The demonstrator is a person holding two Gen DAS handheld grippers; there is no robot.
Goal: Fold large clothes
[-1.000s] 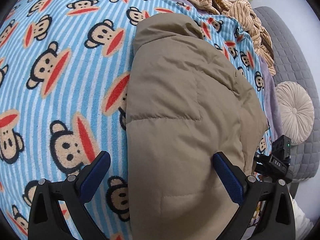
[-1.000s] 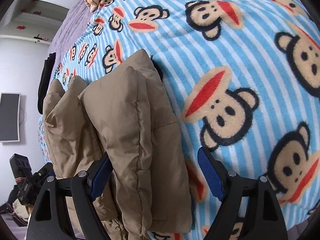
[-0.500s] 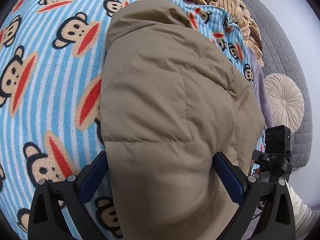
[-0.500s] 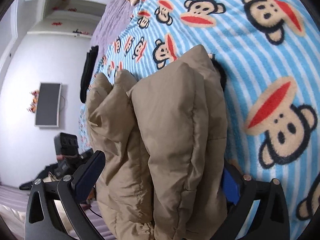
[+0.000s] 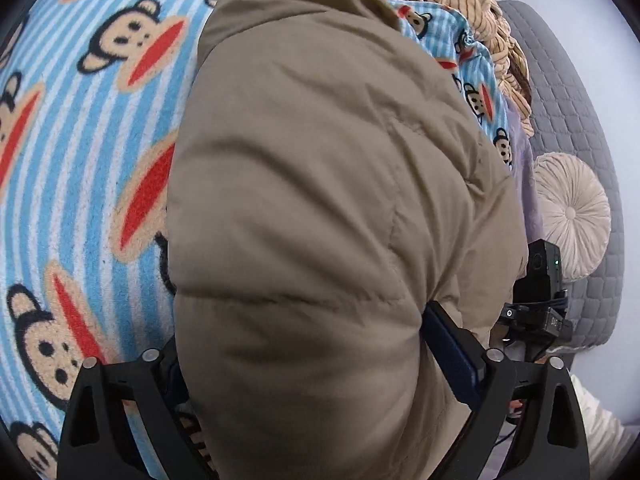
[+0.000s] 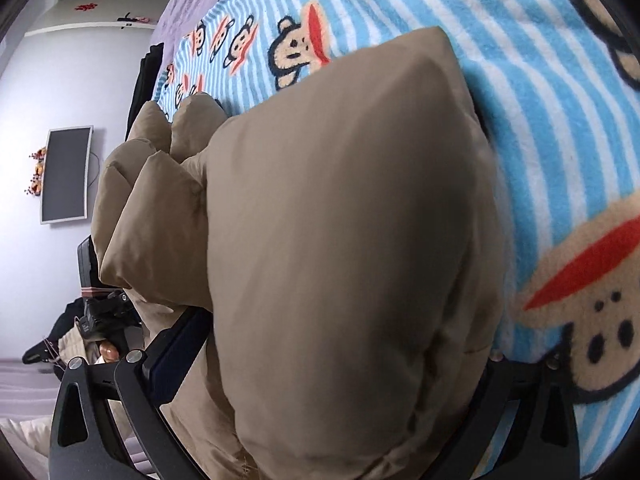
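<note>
Tan padded fabric fills both of my views: the puffy jacket (image 5: 320, 208) lies folded into a thick bundle on the blue-striped monkey-print blanket (image 5: 92, 168), filling the middle of each frame down to the lower edge. From the left wrist I see my left gripper (image 5: 304, 356) straddling the near end of the bundle; its jaws have just been closing, the right blue pad sits against the cloth, the left pad is buried behind the bulge, and I cannot tell whether they truly pinch it. From the right wrist my right gripper (image 6: 332, 360) stands wide apart around another thick fold, its left pad just beside the fabric, its right finger hidden under it. At right in the left view I see a round pleated cushion (image 5: 572, 212) against a grey quilted surface (image 5: 576, 120). A brown striped garment (image 5: 472, 4) is heaped at upper right. At left in the right view hangs a dark wall screen (image 6: 66, 176).
</note>
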